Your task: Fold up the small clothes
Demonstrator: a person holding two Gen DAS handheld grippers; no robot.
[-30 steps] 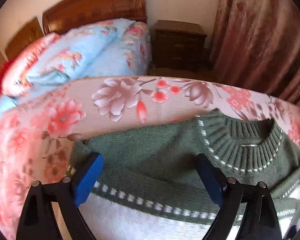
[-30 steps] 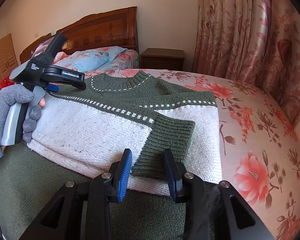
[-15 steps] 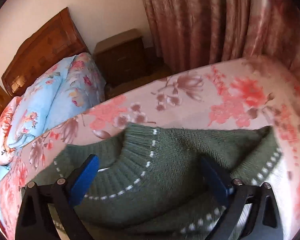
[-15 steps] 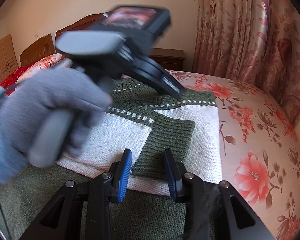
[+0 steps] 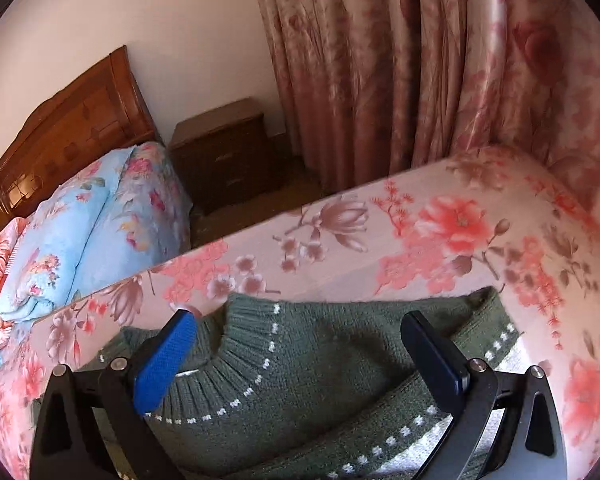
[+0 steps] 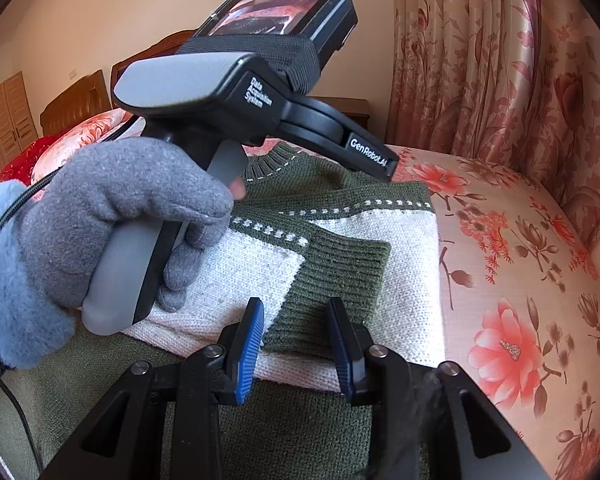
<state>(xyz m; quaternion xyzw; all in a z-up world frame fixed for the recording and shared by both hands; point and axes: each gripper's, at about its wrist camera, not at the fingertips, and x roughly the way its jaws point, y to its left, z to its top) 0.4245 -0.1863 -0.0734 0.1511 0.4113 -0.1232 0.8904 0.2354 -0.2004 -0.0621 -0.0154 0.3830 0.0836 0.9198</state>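
Two open grippers — left gripper (image 5: 300, 354), right gripper (image 6: 296, 344) — over sweater (image 6: 400, 248)

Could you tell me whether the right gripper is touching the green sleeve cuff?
Cannot tell. In the right wrist view the right gripper stands open around the cuff, but no contact or gap shows plainly.

The left gripper (image 6: 374, 158) body reads "Data Acquisition System" beside its handle; its arm, nearer the jaws, reads "GenRobot.AI".

Coarse knit wool sweater (image 6: 352, 264), glossy satin curtain (image 5: 420, 60), polished wooden headboard (image 5: 72, 128)
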